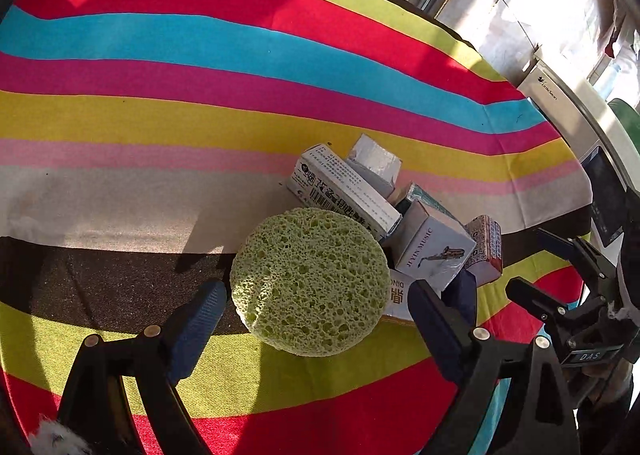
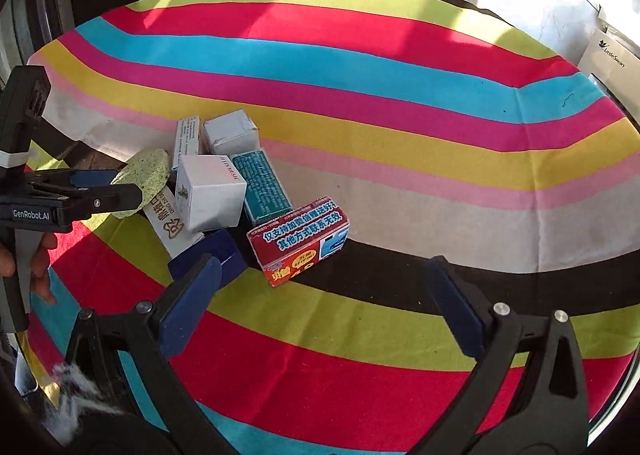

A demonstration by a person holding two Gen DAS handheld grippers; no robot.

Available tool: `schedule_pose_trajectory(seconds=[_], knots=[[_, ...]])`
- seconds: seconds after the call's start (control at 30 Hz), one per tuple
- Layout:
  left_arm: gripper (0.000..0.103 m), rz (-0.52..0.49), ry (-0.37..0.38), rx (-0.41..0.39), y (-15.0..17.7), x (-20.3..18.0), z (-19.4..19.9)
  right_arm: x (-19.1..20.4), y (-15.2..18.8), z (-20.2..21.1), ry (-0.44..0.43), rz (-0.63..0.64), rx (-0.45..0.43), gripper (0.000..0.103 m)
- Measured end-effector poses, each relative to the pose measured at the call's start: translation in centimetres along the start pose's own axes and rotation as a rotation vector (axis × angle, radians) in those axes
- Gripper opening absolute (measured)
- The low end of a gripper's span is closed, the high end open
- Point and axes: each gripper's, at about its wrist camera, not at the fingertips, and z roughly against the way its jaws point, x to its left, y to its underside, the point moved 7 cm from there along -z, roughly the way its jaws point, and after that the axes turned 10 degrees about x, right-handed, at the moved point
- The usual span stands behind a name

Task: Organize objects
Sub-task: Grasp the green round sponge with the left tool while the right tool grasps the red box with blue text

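The left gripper (image 1: 316, 307) stands wide open in the lower middle of the left wrist view, its blue pads on either side of a round green sponge (image 1: 310, 281) without pressing on it. The sponge sits tilted, its right edge resting on a heap of small boxes at the centre right of that frame. In the heap, a long white barcode box (image 1: 344, 191) lies behind the sponge, a white music box (image 1: 434, 253) printed with a saxophone is just to the right, and a red patterned box (image 1: 486, 249) touches that one's right side. All lie on a striped cloth (image 1: 200, 103) covering the bench.

In the right wrist view the right gripper (image 2: 324, 295) fills the lower half of the frame, its jaws spread wide and holding nothing; only cloth (image 2: 400, 135) shows between its pads. Just above its left finger lies the red box (image 2: 298, 241), with a teal box (image 2: 262, 185) and the white music box (image 2: 210, 193) behind it. At the left edge the left gripper (image 2: 120, 187) reaches in beside the sponge (image 2: 146, 175), and a person's hand (image 2: 38, 263) grips its handle.
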Motion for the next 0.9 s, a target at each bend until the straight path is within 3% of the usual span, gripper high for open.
schedule_pose_trajectory(seconds=[0.23, 0.37, 0.5, 0.67, 0.83, 0.9], knots=[[0.093, -0.034, 0.011, -0.001, -0.5, -0.4, -0.3, 0.1, -1.2, -2.0, -0.034, 0.105, 0.029, 0.103], [0.082, -0.063, -0.001, -0.001, -0.4, -0.4, -0.3, 0.4, -1.4, -2.6, -0.049, 0.15, 0.041, 0.103], [0.082, -0.068, 0.011, -0.002, -0.4, -0.7, -0.4, 0.4, -1.6, -3.2, -0.072, 0.163, 0.047, 0.101], [0.082, -0.071, 0.016, -0.003, -0.2, -1.0, -0.3, 0.0, -1.6, -3.4, -0.144, 0.131, 0.054, 0.082], [0.082, -0.064, 0.019, 0.001, 0.1, -0.8, 0.1, -0.3, -1.4, -4.1, -0.145, 0.146, 0.082, 0.082], [0.082, -0.065, 0.022, -0.001, 0.2, -0.9, 0.2, -0.4, -1.3, -4.3, -0.138, 0.14, 0.091, 0.071]])
